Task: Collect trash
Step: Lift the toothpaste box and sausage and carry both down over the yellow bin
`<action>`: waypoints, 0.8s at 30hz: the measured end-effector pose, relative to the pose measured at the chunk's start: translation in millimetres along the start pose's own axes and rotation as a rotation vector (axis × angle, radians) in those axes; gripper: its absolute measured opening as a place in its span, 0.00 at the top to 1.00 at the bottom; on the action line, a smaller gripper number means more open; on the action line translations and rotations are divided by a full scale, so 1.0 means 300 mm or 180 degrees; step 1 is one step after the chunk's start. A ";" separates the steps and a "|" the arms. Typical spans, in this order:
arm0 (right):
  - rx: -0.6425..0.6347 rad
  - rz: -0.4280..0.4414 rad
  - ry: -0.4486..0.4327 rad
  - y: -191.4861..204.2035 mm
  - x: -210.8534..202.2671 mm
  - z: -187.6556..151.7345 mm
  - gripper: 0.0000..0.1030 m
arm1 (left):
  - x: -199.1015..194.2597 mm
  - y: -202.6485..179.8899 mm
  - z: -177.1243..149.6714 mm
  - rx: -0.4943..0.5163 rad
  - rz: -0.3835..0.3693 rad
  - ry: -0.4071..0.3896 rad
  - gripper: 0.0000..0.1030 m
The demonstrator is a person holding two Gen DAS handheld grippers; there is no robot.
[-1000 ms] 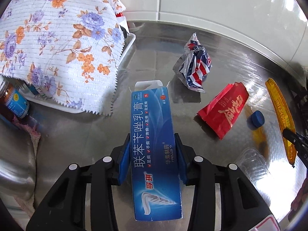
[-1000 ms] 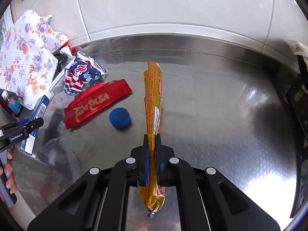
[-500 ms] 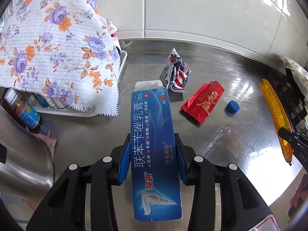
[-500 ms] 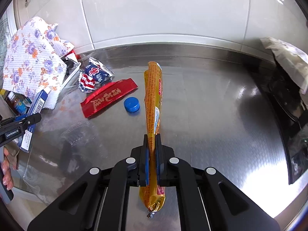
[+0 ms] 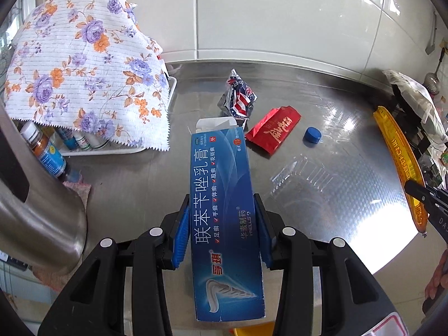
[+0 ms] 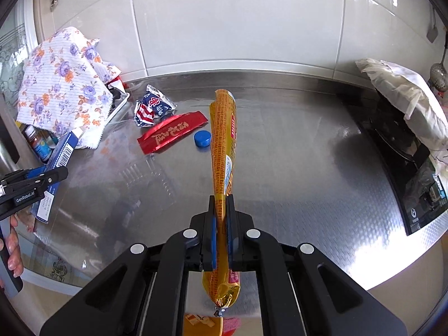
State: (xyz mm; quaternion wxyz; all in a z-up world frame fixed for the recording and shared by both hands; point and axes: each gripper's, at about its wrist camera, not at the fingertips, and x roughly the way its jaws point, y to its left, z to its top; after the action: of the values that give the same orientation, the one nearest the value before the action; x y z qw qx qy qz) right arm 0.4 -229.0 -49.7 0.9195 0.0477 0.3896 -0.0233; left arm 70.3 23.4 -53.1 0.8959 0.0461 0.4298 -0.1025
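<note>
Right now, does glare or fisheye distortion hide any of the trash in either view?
Left wrist: glare washes out the counter at lower right; the clear plastic tray barely shows. Right wrist: glare at the counter's lower right edge, wall tiles bowed, red wrapper and blue cap sharp.

The long cardboard box (image 5: 224,210) was deep blue with white Chinese letters and a small red logo. The pads (image 5: 180,240) of the black plastic gripper on it were bright blue. Beyond the box, the crumpled foil wrapper (image 5: 239,99) showed red and white stripes on navy, and the flat foil packet (image 5: 273,132) was red with gold script. The round plastic cap (image 5: 312,134) was blue. The long sausage wrapper (image 6: 222,151) was yellow-orange with red print. The draped cloth (image 5: 84,67) was white with purple and orange flowers.
</note>
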 end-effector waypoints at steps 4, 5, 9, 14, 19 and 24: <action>-0.0022 0.0039 -0.0022 -0.009 -0.038 -0.029 0.94 | -0.030 -0.003 -0.031 -0.0052 0.0033 -0.0020 0.60; -0.0032 0.0055 -0.0027 -0.012 -0.046 -0.036 0.94 | -0.040 -0.008 -0.043 -0.0065 0.0047 -0.0021 0.60; -0.0078 0.0138 -0.0043 -0.026 -0.104 -0.081 0.94 | -0.096 -0.040 -0.105 -0.0116 0.0107 -0.0017 0.60; -0.0173 0.0236 -0.0057 -0.043 -0.195 -0.163 0.94 | -0.200 -0.110 -0.210 -0.0100 0.0135 -0.0026 0.60; -0.0214 0.0340 -0.0053 -0.069 -0.285 -0.263 0.94 | -0.286 -0.175 -0.336 -0.0067 0.0179 0.0018 0.60; -0.0236 0.0394 -0.0006 -0.074 -0.355 -0.369 0.94 | -0.326 -0.218 -0.448 -0.0039 0.0181 0.0141 0.60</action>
State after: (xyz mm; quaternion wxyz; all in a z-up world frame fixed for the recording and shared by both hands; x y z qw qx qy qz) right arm -154.5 -238.8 -51.4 0.9206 0.0376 0.3856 0.0480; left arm -106.1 -3.2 -60.7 0.8890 0.0551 0.4486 -0.0734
